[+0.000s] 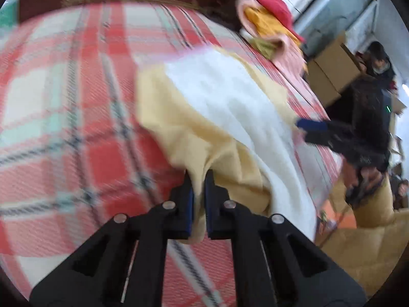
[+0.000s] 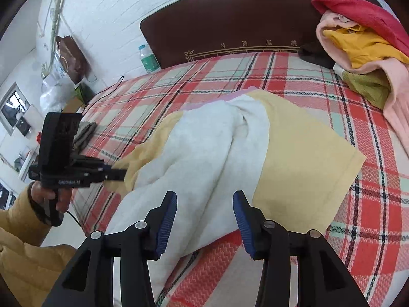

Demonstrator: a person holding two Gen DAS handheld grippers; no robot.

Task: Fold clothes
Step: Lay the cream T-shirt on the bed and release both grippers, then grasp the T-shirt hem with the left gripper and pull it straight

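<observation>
Left claw (image 1: 199, 179) pinching yellow garment (image 1: 179, 133) — blurred, right claw (image 2: 204, 204) spread

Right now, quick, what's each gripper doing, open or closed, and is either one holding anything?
Left gripper: shut on the yellow garment, pinching its edge.
Right gripper: open, holding nothing, hovering over the white fleece lining.

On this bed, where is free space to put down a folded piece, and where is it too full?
Free: the plaid bedspread between the headboard and the yellow garment, and the strip toward the bed's left edge. Crowded: the corner with the clothes pile, and the middle, where the left gripper pinches the garment.
</observation>
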